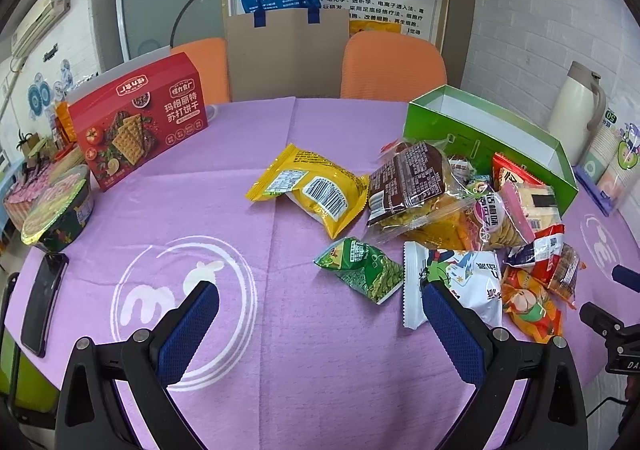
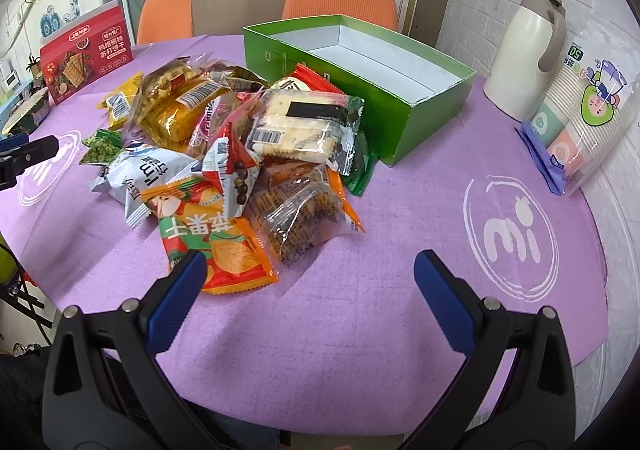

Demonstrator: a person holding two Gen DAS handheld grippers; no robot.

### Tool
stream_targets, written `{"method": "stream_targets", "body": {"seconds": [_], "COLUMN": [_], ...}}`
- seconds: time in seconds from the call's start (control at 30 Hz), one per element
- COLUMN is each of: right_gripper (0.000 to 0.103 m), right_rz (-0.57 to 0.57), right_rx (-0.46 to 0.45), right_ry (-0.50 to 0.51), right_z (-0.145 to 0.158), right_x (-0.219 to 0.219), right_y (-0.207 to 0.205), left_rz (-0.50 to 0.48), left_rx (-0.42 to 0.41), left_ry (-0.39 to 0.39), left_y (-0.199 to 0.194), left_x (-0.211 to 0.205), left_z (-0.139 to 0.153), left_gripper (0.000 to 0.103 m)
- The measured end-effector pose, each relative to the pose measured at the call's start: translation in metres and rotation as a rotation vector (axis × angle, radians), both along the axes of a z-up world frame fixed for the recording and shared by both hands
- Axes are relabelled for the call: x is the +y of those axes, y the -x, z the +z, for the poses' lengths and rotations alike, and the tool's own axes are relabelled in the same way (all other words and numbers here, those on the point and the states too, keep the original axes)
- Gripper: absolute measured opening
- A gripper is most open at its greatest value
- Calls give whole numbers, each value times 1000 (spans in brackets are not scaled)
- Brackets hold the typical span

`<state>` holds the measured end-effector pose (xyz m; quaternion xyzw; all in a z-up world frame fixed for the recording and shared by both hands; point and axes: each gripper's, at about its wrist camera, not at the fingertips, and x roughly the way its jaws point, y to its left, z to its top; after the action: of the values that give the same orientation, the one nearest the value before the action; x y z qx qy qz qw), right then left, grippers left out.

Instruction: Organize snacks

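A pile of snack packets (image 1: pixel 472 210) lies on the purple tablecloth in front of an open, empty green box (image 1: pixel 488 138); the box also shows in the right wrist view (image 2: pixel 404 98). A yellow packet (image 1: pixel 316 190) and a green pea packet (image 1: pixel 362 270) lie apart to the pile's left. A white packet (image 1: pixel 456 282) lies by my left gripper (image 1: pixel 320 294), which is open and empty above the cloth. My right gripper (image 2: pixel 308 262) is open and empty; its left finger is beside an orange apple-chip packet (image 2: pixel 216 246). A clear waffle packet (image 2: pixel 304 218) and a cracker packet (image 2: pixel 304 126) sit nearby.
A red biscuit box (image 1: pixel 140 122) stands at the back left, with a round tin (image 1: pixel 56 210) and a phone (image 1: pixel 42 302) near the left edge. A white thermos (image 2: pixel 528 50) and a sleeve of paper cups (image 2: pixel 584 110) stand at the right. Two orange chairs (image 1: pixel 392 66) sit behind the table.
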<state>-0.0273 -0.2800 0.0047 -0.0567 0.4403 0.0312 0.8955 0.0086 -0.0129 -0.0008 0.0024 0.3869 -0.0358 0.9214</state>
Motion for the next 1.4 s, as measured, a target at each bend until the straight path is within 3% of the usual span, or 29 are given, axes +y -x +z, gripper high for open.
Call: {"method": "stream_targets", "body": {"seconds": [1.07, 1.3, 1.4], "right_gripper": [103, 103, 103], "right_rz": [-17, -30, -33], "right_rx": [20, 17, 2], "right_ry": [9, -7, -15], "right_z": [-7, -10, -8], "right_x": [-6, -11, -13], "right_y": [-2, -4, -5], "left_rz": [-18, -42, -93], "left_rx": [19, 17, 69], "left_ry": [6, 38, 52], "left_y": [-4, -6, -10], "left_x": [-8, -6, -6], "left_z": [-3, -6, -15], "left_gripper": [103, 103, 103]}}
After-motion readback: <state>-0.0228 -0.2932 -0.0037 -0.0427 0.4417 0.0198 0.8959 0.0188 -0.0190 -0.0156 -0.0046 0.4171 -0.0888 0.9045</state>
